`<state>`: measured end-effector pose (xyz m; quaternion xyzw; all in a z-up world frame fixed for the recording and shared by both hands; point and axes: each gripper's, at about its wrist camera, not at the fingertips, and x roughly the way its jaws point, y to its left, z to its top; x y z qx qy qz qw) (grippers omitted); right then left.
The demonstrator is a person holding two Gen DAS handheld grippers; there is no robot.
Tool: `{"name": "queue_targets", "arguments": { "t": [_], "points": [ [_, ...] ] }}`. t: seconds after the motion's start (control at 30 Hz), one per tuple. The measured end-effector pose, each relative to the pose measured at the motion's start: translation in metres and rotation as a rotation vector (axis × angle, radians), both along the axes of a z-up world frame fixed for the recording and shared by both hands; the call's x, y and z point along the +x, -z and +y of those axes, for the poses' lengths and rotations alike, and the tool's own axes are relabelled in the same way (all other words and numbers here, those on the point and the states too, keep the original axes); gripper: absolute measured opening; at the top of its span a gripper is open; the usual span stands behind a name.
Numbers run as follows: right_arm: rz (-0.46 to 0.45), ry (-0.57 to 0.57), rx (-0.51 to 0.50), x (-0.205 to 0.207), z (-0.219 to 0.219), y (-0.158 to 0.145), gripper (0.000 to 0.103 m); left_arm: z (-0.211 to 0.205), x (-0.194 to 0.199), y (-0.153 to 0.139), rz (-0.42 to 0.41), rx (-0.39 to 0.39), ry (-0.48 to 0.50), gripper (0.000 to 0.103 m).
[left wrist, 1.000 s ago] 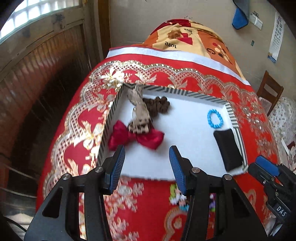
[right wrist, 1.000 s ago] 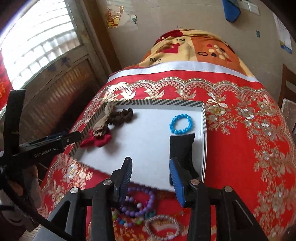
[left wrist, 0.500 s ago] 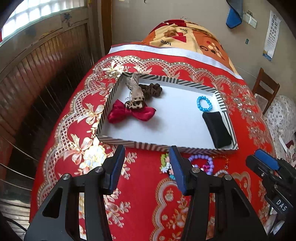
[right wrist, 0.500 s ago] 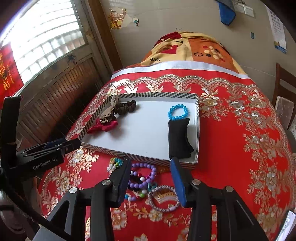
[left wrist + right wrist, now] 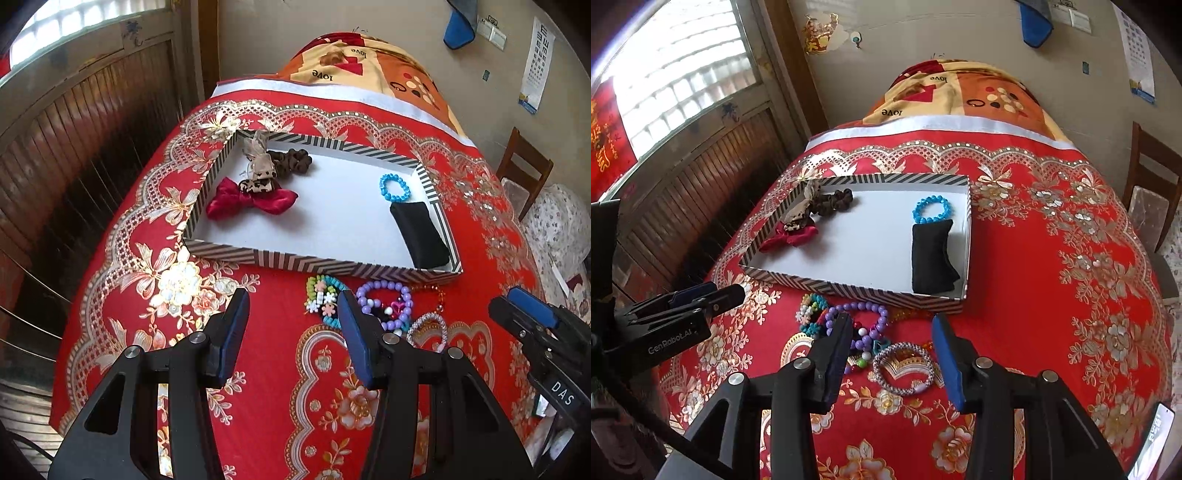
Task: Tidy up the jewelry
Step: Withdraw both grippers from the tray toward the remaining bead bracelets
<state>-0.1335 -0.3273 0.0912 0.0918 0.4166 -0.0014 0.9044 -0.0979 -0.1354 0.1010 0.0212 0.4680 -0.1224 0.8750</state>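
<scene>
A striped-rim tray lies on the red cloth. It holds a red bow, a brown scrunchie, a blue bead bracelet and a black cushion. In front of the tray lie loose bracelets: a purple bead one, a multicoloured one and a silver one. My left gripper is open and empty, above the cloth left of the pile. My right gripper is open and empty, above the silver bracelet.
The red patterned cloth covers the table, with an orange blanket at the far end. A wooden panelled wall runs along the left. A chair stands at the right. A phone lies at the near right edge.
Both grippers have pulled back from over the tray toward the near side, so the loose bracelets in front of the tray have come into view. Both stay open.
</scene>
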Motion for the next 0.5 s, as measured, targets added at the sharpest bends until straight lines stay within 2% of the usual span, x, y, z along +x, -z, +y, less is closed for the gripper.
{"name": "queue_targets", "arguments": {
  "t": [0.5],
  "points": [
    [0.029, 0.008, 0.002, -0.005, -0.004, 0.007, 0.044, 0.005, -0.003, 0.011, 0.069, -0.028, -0.003, 0.049]
  ]
}}
